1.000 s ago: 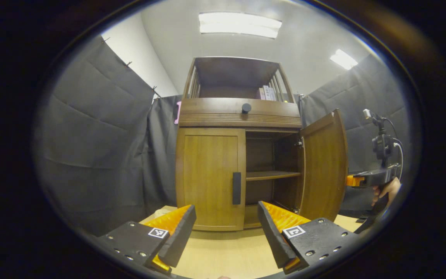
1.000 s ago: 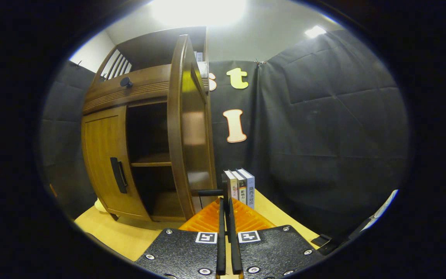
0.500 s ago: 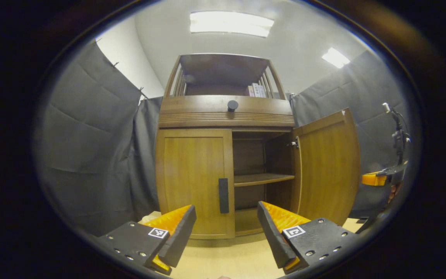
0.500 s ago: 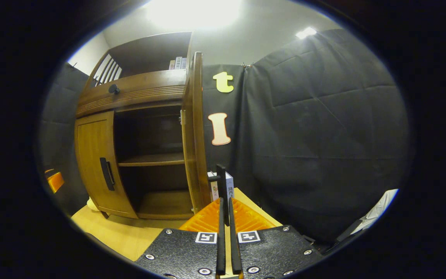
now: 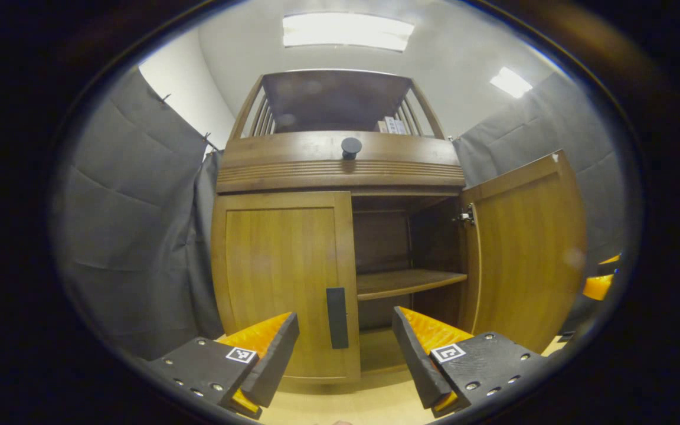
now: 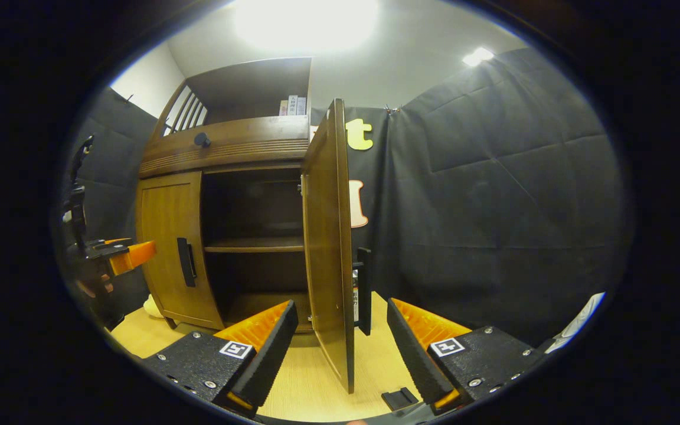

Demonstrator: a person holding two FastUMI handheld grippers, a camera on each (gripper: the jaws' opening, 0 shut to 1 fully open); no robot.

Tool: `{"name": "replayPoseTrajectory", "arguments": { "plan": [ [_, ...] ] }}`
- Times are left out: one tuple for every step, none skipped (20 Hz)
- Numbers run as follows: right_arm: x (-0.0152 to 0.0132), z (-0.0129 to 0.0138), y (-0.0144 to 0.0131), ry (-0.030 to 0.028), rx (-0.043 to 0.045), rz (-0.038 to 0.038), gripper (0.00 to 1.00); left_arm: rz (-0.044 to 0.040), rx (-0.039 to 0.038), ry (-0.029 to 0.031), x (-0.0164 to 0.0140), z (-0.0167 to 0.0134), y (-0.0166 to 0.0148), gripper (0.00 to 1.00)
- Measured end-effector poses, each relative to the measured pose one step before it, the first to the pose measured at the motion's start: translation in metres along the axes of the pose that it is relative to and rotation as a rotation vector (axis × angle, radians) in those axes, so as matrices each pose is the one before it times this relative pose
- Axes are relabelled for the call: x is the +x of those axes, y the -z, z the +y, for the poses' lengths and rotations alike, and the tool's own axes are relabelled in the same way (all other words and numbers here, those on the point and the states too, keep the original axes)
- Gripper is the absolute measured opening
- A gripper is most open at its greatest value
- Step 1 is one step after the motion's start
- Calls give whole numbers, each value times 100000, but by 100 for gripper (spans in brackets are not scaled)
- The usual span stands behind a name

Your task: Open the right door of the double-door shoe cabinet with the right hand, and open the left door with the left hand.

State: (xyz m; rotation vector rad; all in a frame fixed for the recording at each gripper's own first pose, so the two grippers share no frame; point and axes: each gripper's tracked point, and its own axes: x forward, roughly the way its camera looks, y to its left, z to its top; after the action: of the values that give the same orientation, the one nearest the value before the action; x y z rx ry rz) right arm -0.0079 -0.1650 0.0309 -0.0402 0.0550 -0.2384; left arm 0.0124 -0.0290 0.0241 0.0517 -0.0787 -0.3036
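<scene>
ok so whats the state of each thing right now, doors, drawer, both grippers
right door: swung wide open, handle free
left door: closed, handle untouched
drawer: closed
left gripper: open, facing the left door's handle, not touching it
right gripper: open, either side of the right door's edge, not gripping

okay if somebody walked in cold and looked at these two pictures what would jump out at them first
Probably the wooden shoe cabinet in the middle, with its right door swung wide open on a dark shelved inside while the left door is shut. In the left gripper view the left gripper hangs open in front of the left door's black handle. In the right gripper view the right gripper stands open astride the right door's edge.
</scene>
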Motion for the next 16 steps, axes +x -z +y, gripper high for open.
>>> {"name": "replayPoseTrajectory", "arguments": {
  "plan": [
    [-152,164,209,-343,-141,96,93,213,415,-547,227,235,114,91],
    [-41,168,169,-262,-368,180,93,134,175,-542,231,129,93,91],
    [93,-14,221,428,-865,860,94,367,-519,-753,225,120,146,96],
    [186,55,137,-109,-755,661,93,759,-1214,-273,136,-71,171,96],
    [76,186,48,-611,-438,307,94,724,-1191,-392,173,-34,165,96],
    [205,244,-37,-577,-205,141,94,616,-430,-599,78,1,106,96],
    [754,65,155,-611,-220,50,94,382,327,-684,80,181,44,96],
    [265,112,-19,-453,-116,19,94,360,499,-252,199,59,22,91],
    [31,272,266,-964,91,-3,94,364,374,-226,169,104,121,96],
    [101,364,266,-840,225,99,94,893,-42,-41,200,145,311,96],
    [239,373,242,-919,185,774,94,1313,-418,342,137,-96,285,96],
    [253,352,276,-793,23,820,94,1333,-758,185,95,-56,336,96],
    [60,366,320,-695,-9,721,94,1442,-542,302,-96,-147,280,96],
    [140,363,105,-671,71,561,94,1627,-599,203,-30,-74,342,96],
    [204,390,189,-716,249,510,94,1347,-206,39,-34,-21,247,96],
    [74,355,125,-611,172,423,94,998,77,-129,32,-40,247,86]
  ]
}}
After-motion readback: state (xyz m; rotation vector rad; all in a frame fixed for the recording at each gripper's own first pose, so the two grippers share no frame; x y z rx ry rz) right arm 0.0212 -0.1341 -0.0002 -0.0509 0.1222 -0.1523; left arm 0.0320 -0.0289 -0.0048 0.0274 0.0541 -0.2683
